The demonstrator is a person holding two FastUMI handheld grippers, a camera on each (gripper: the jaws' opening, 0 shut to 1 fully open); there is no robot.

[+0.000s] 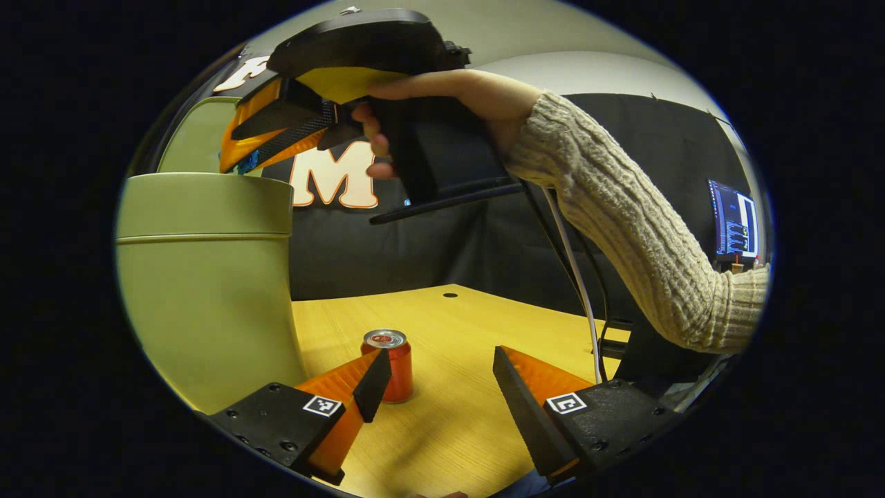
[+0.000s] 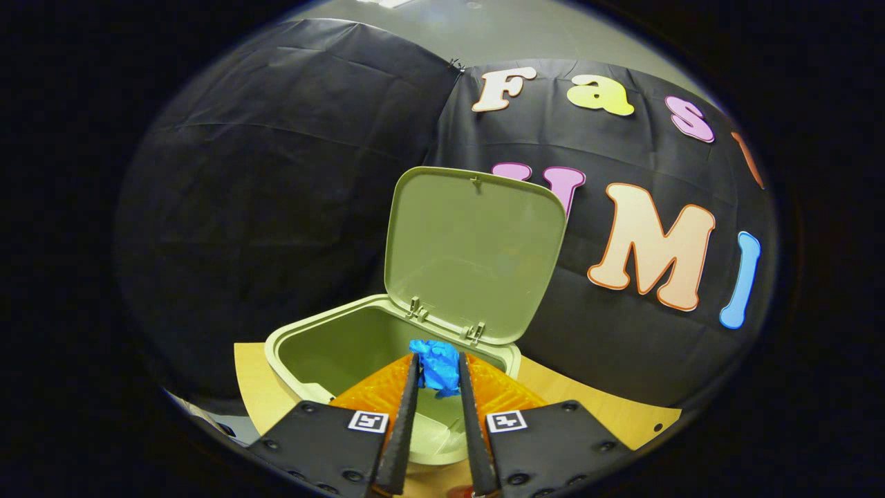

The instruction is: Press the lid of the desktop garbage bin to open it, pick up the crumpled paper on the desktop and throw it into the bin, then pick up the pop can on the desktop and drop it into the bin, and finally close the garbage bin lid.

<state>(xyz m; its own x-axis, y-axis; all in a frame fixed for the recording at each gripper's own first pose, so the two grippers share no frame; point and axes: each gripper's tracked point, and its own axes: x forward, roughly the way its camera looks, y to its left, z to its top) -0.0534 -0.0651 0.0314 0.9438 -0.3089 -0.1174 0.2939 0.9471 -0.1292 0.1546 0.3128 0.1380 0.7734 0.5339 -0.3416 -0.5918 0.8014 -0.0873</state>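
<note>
A pale green garbage bin (image 2: 311, 346) stands on the wooden desk with its lid (image 2: 477, 249) swung up and open. My right gripper (image 2: 437, 377) hangs over the bin's mouth, shut on a crumpled blue paper (image 2: 437, 365). In the left gripper view the bin's wall (image 1: 207, 283) rises at the left, and the right gripper (image 1: 242, 159) shows above its rim, held by a hand in a knitted sleeve. A red pop can (image 1: 391, 363) stands upright on the desk, just beyond my left gripper (image 1: 442, 377), which is open and low over the desk.
The yellow wooden desk (image 1: 456, 429) stretches ahead of the left gripper. A white cable (image 1: 577, 277) hangs from the sleeve side. A lit monitor (image 1: 733, 221) stands at the far right. Black cloth walls the booth behind the bin.
</note>
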